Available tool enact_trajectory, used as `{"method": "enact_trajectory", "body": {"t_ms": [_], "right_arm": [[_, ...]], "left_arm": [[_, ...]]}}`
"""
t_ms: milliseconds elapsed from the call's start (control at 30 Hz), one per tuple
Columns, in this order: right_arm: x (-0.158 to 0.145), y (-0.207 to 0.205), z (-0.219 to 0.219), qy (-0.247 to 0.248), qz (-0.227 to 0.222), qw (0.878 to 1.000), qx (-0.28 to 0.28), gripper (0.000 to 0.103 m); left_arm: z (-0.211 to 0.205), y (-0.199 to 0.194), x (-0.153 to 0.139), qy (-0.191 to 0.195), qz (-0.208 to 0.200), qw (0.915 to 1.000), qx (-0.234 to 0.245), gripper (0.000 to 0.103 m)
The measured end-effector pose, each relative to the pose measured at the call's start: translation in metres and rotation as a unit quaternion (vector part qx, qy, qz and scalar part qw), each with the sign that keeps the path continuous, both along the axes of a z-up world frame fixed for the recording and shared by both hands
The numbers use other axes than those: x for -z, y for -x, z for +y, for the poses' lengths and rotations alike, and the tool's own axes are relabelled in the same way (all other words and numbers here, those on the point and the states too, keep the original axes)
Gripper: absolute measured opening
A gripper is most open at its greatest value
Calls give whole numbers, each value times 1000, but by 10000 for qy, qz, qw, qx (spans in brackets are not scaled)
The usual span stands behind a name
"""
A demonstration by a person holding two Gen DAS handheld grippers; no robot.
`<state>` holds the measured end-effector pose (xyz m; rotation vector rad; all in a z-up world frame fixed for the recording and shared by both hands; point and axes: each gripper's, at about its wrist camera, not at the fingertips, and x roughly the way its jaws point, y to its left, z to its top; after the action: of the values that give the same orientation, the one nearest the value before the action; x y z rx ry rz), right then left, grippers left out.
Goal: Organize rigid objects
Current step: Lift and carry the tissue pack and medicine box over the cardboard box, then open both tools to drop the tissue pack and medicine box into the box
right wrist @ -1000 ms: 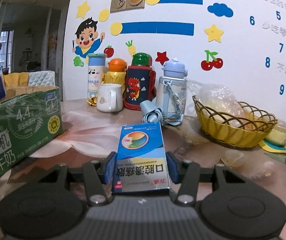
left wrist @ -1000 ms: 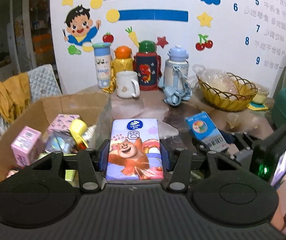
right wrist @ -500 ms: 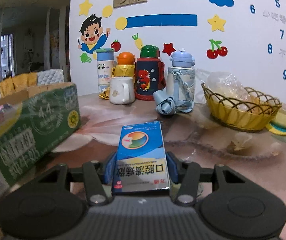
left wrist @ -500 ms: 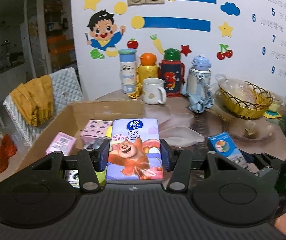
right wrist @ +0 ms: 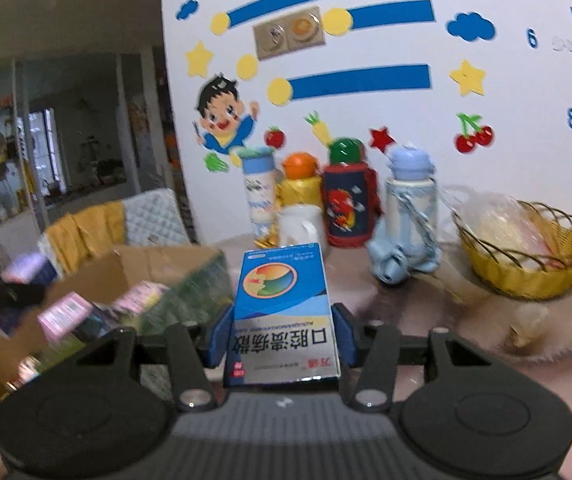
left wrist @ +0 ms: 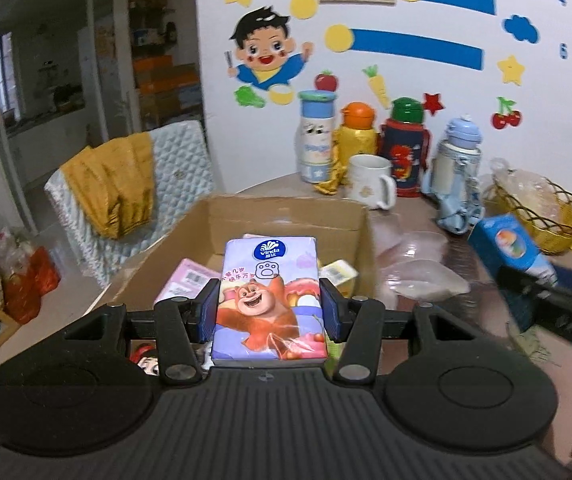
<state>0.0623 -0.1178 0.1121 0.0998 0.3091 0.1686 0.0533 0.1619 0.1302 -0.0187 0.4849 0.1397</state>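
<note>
Left gripper (left wrist: 270, 312) clamped the tissue pack (left wrist: 270, 300), right gripper (right wrist: 284, 336) the blue box (right wrist: 284, 312) — both converging on the cardboard box (left wrist: 286, 212); collision risk if released together.

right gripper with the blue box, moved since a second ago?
Yes. The right gripper, shut on the blue medicine box, has risen: the open cardboard box now sits below it.

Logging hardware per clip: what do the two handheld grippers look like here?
Both look alike. The left gripper and the right gripper each have a matte black ribbed body with two round raised discs, black linkage arms with silver pivot screws, and fingers faced with blue pads. No cables or sleeves are visible.
</note>
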Motion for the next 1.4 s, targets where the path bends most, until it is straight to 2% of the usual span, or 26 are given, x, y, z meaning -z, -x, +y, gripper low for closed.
{"method": "enact_trajectory", "body": {"t_ms": [333,633,967,1300,1367,1400], "right_arm": [[-42,-12,39,-202,-217,9977,-608,52],[-53,-40,74,-294,-163,9940,-1043,52],[-40,-77,103,-67,162,9920,-1248,52],[-19,-116,127,236,507,9877,-1460,52],[-12,-125,131,310,686,9856,-1516,56],[-10,-126,131,294,741,9861,-1456,60]], "left_arm": [[26,-18,9,68,104,9994,-315,63],[36,-29,12,357,88,9986,-371,63],[40,-42,19,502,114,9981,-331,63],[47,-57,27,578,347,9971,-361,63],[48,-58,28,606,350,9970,-336,67],[49,-57,27,617,313,9970,-357,80]]}}
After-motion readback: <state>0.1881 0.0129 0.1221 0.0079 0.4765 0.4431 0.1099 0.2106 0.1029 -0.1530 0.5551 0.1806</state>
